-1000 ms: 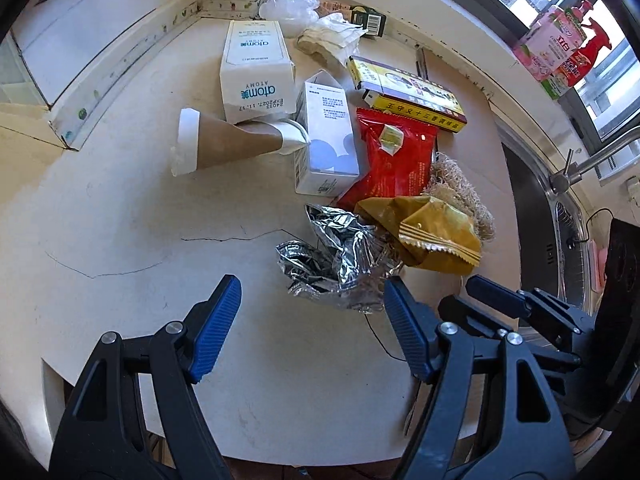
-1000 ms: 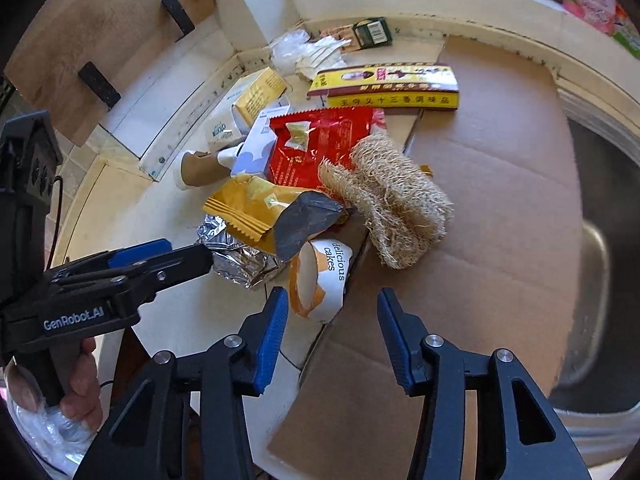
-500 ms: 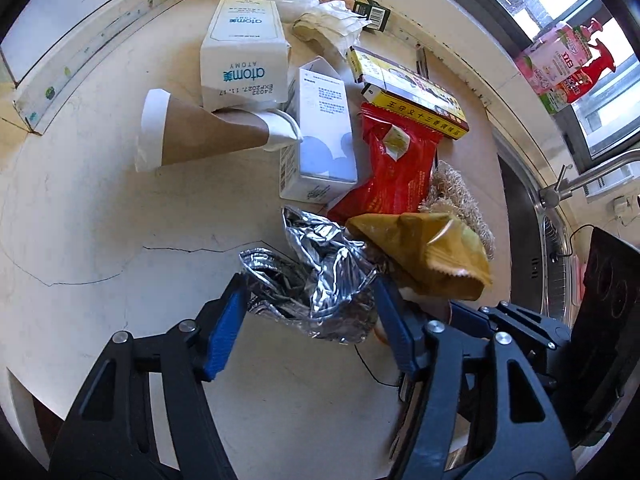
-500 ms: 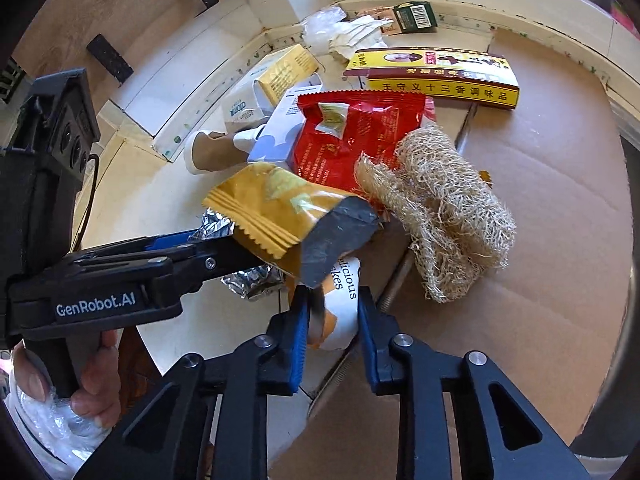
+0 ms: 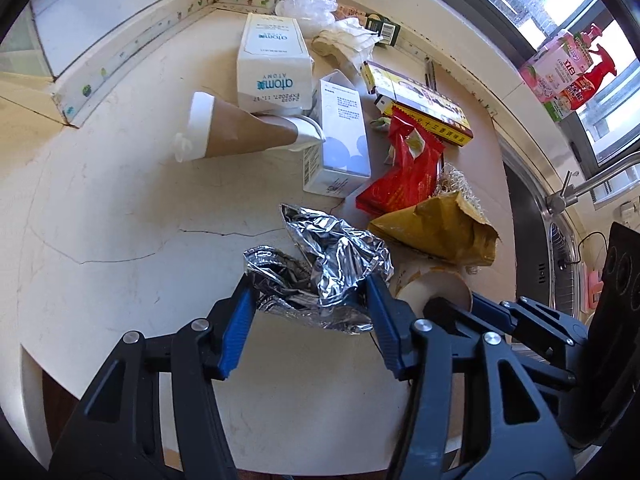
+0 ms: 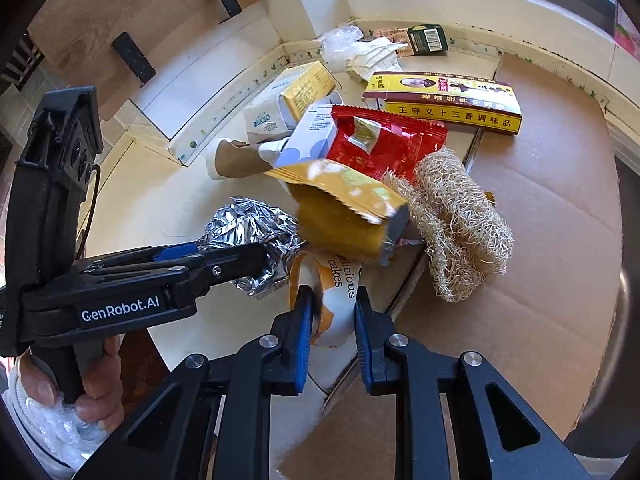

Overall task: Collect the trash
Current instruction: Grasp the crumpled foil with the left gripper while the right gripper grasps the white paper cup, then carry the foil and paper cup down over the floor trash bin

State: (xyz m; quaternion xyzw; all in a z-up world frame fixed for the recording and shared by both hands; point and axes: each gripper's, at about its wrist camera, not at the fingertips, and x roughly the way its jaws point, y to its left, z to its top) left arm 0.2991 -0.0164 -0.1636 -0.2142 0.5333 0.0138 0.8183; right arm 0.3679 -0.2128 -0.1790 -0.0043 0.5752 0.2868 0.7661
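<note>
A crumpled silver foil wrapper [image 5: 320, 272] lies on the pale counter [image 5: 120, 220]. My left gripper [image 5: 308, 284] has a blue pad against each side of it, and its jaws are closing. In the right wrist view the foil [image 6: 248, 220] sits at the left gripper's [image 6: 256, 256] tip. My right gripper [image 6: 333, 292] squeezes a white and orange paper cup [image 6: 340, 304] printed "delicious cakes", its jaws also closing. A yellow snack bag [image 6: 344, 208] rests tilted on the cup. The left wrist view shows the cup [image 5: 436, 288] just right of the foil, under that bag [image 5: 436, 232].
Behind lie a red packet [image 5: 408, 168], a loofah [image 6: 460, 220], a yellow spice box [image 6: 444, 100], a white carton [image 5: 340, 136], an "atom" box [image 5: 272, 60] and a paper cone [image 5: 240, 132]. Cardboard [image 6: 540, 240] covers the right side, beside a sink [image 5: 528, 240]. A hand [image 6: 96, 400] holds the left gripper and clear plastic.
My left gripper moved forward over the foil and narrowed onto it. My right gripper closed from open onto the paper cup. The yellow bag shifted and tipped on top of the cup.
</note>
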